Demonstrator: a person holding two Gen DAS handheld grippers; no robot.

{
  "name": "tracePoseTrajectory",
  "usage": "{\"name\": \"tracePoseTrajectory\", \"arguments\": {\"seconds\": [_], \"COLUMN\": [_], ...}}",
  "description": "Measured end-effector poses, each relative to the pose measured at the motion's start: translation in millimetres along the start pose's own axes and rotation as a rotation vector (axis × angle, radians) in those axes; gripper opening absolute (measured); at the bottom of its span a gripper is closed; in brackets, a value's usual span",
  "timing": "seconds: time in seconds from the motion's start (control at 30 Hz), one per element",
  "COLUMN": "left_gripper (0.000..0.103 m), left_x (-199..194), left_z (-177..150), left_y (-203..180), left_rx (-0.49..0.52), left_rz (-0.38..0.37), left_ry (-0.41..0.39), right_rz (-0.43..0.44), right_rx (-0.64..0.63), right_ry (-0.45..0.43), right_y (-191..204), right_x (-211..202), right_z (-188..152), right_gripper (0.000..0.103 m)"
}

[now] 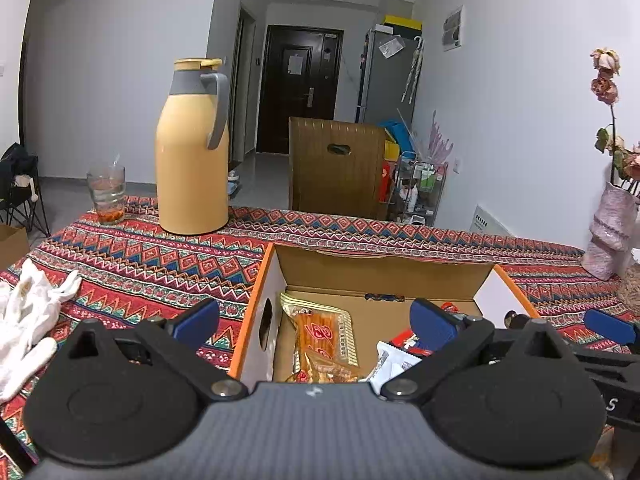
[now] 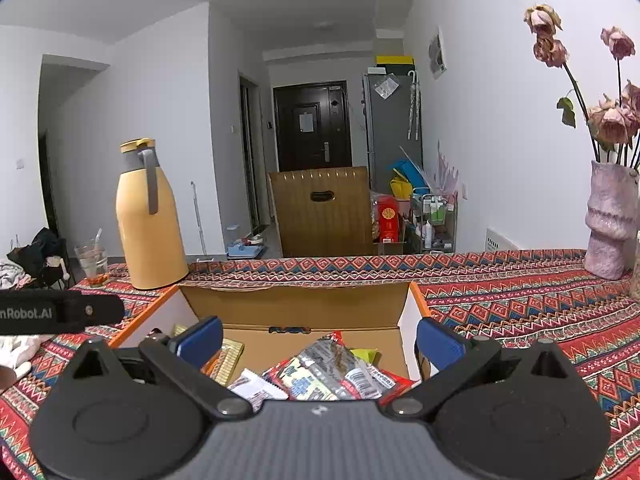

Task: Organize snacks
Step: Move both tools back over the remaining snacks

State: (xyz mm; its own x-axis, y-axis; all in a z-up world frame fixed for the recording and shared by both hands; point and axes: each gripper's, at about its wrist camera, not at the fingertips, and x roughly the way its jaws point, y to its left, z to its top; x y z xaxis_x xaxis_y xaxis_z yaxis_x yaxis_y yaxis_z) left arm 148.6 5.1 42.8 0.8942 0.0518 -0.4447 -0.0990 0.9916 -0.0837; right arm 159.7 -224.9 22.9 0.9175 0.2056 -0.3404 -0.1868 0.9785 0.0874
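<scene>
An open cardboard box (image 1: pixel 380 270) with orange edges sits on the patterned tablecloth (image 1: pixel 140 256). Inside lie a gold and orange snack pack (image 1: pixel 324 340) at the left and several red, white and silver packets (image 2: pixel 332 372) at the right. My left gripper (image 1: pixel 316 326) hovers open over the box's left wall with nothing between its blue pads. Over the box's near right part my right gripper (image 2: pixel 320 340) stands wide open above the packets, holding nothing. The right gripper's blue pad (image 1: pixel 608 326) shows at the right edge of the left wrist view.
A tall yellow thermos (image 1: pixel 192 152) and a glass (image 1: pixel 106 192) stand at the table's far left. White gloves (image 1: pixel 28 320) lie at the left. A pink vase (image 2: pixel 612 220) with dried roses stands at the right. A brown chair back (image 1: pixel 336 168) rises behind the table.
</scene>
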Motion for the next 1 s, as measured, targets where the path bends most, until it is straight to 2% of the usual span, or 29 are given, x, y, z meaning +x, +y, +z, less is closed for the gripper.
{"name": "tracePoseTrajectory", "arguments": {"seconds": [0.23, 0.53, 1.0], "left_gripper": [0.103, 0.103, 0.103], "left_x": [-27.3, -60.4, -99.9], "left_z": [-9.1, -36.5, -77.7], "left_y": [5.8, 23.1, 41.4], "left_rx": [0.016, 0.033, 0.065], "left_rz": [0.014, 0.031, 0.017], "left_ry": [0.003, 0.045, 0.069], "right_rz": [0.026, 0.041, 0.059], "right_rx": [-0.01, -0.022, -0.021], "right_ry": [0.043, 0.112, 0.186], "right_y": [9.3, 20.6, 30.5], "right_x": [-23.4, -57.3, -98.8], "right_z": [-12.6, -40.6, -78.0], "right_gripper": [0.103, 0.103, 0.103]}}
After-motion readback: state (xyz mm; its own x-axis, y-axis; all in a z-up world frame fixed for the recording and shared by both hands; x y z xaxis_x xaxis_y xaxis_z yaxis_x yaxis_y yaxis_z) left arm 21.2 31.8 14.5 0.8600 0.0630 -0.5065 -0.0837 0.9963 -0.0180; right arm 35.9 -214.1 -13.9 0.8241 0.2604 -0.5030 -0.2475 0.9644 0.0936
